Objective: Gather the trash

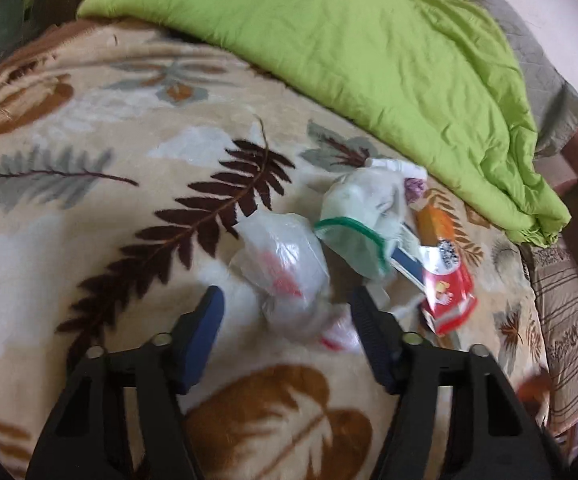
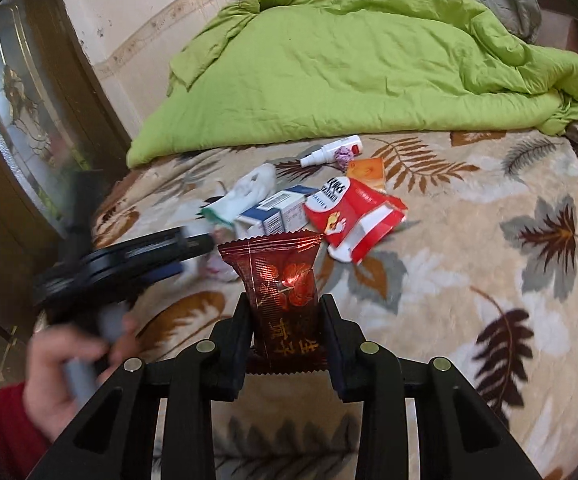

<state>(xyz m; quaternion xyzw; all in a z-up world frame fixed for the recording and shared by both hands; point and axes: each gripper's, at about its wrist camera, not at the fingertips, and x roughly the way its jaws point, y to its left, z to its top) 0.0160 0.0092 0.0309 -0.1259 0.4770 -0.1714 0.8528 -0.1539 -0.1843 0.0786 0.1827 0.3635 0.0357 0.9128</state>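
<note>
Lying in a loose heap on the leaf-patterned blanket [image 2: 469, 240], the trash sits near the middle of the bed, just below the crumpled green quilt [image 2: 349, 68]. One piece is already off the pile: a dark red snack wrapper [image 2: 285, 284] stands upright, pinched between the fingers of the right gripper [image 2: 285, 316], which is clamped on its lower half. Behind it rest a torn red carton [image 2: 353, 216], a blue-and-white box [image 2: 277, 212] touching the carton's left side, an orange packet [image 2: 369, 172], a small white spray bottle [image 2: 329, 152] and a purple scrap [image 2: 345, 156] beside it. A white bag with a green zip edge [image 1: 361, 216] leans over the box. Closest to the left gripper [image 1: 289, 308] lies a clear plastic bag [image 1: 285, 268] with red print; the jaws stand wide apart on either side of its near end, gripping nothing. A hand [image 2: 69, 364] in a red sleeve [image 2: 5, 432] holds that tool's grey handle.
</note>
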